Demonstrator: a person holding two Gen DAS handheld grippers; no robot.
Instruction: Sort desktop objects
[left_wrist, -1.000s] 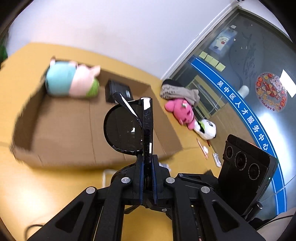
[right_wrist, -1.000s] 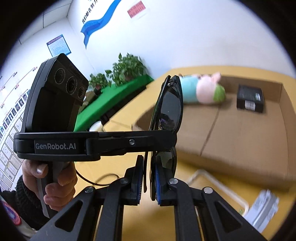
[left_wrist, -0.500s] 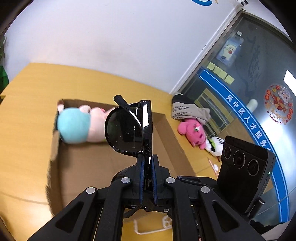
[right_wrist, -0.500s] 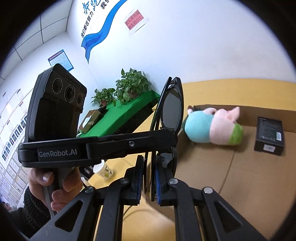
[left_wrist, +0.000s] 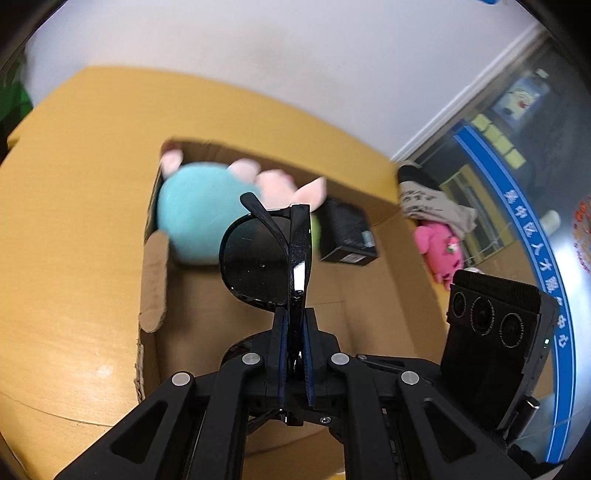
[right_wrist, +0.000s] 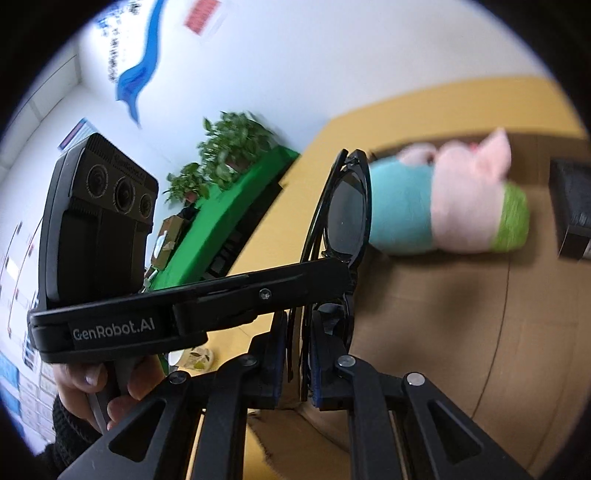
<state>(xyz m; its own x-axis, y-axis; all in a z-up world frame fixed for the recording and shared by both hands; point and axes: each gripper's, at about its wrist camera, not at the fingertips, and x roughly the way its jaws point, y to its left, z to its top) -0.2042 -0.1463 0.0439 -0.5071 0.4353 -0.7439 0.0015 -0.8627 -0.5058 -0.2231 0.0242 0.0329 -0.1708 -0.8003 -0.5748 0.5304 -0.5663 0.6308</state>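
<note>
- Left gripper (left_wrist: 293, 321): clamping the folded black sunglasses (left_wrist: 264, 266) by the frame edge, jaws nearly together on it, 1 dark lens standing up to the left of the pads, 1 temple arm crossing over its top.
- Right gripper (right_wrist: 297, 332): pinching the same sunglasses (right_wrist: 347, 210) lower down, blue-lined pads pressing on the thin frame, lens rising edge-on above the fingers.
- Hovering with the sunglasses above the open cardboard box (left_wrist: 155, 280), not touching its floor.
- Lying inside the box along its far wall: a plush pig (left_wrist: 192, 218) in teal, pink and green, seen also from the right wrist (right_wrist: 443, 206).
- Sitting just beside the plush, on the box floor: a small black box (left_wrist: 347, 236) with a label on its near side; only its edge showing in the right wrist view (right_wrist: 570, 206).
- Resting under the box: a yellow wooden table (left_wrist: 70, 229).
- Lying past the box's right wall: a pink plush toy (left_wrist: 441, 254) with a grey garment (left_wrist: 432, 203) heaped behind it.
- Showing in the right wrist view: a person's hand (right_wrist: 96, 387) wrapping the left gripper's handle, dark sleeve below it.
- Standing in the background: potted plants (right_wrist: 229, 147) on a green-covered surface (right_wrist: 221, 229).
- Blurring: plush and box edges in both views.
</note>
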